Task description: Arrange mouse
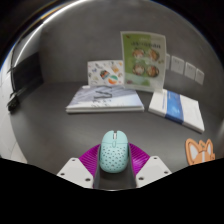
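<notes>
Jaws pinching the mint-green mouse (113, 151) between purple pads (88, 156), above grey table (60, 125).

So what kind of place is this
Probably an office or study desk: a mouse sits between the tongs, with booklets ahead and printed cards propped against the wall.

Mouse (113, 151): mint green, dotted shell, lower centre of frame, between the fingers.
Gripper (113, 168): both magenta pads (88, 158) hug the mouse's sides; contact appears made.
Table (50, 125): grey surface.
Booklets (106, 98): flat, centre of frame.
Standing cards (144, 60): upright, upper centre.
Blue-white box (180, 108): right of centre.
</notes>
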Demonstrator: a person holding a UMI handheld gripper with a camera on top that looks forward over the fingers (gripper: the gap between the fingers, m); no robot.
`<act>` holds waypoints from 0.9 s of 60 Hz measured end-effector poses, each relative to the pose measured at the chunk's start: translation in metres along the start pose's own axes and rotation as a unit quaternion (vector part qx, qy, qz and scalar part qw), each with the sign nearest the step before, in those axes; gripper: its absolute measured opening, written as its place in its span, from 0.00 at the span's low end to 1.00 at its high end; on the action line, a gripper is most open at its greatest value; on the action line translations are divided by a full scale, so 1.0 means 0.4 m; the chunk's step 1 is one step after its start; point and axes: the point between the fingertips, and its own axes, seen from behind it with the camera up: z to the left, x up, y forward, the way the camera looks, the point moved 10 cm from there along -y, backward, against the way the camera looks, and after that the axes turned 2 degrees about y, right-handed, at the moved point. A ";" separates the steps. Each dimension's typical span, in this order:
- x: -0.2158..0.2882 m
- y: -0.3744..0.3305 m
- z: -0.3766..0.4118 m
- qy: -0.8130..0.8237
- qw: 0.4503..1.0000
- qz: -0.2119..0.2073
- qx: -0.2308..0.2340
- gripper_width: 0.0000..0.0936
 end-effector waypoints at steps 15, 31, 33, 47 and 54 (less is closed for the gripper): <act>0.156 -0.397 -0.276 -0.011 0.982 -0.184 -0.051 0.45; -0.113 -0.349 -0.706 0.077 0.978 -0.100 -0.165 0.45; -0.133 -0.321 -0.719 0.079 0.980 -0.084 -0.163 0.44; -0.199 -0.223 -0.752 0.104 0.983 -0.045 -0.142 0.45; -0.197 -0.223 -0.761 0.116 0.985 -0.028 -0.123 0.57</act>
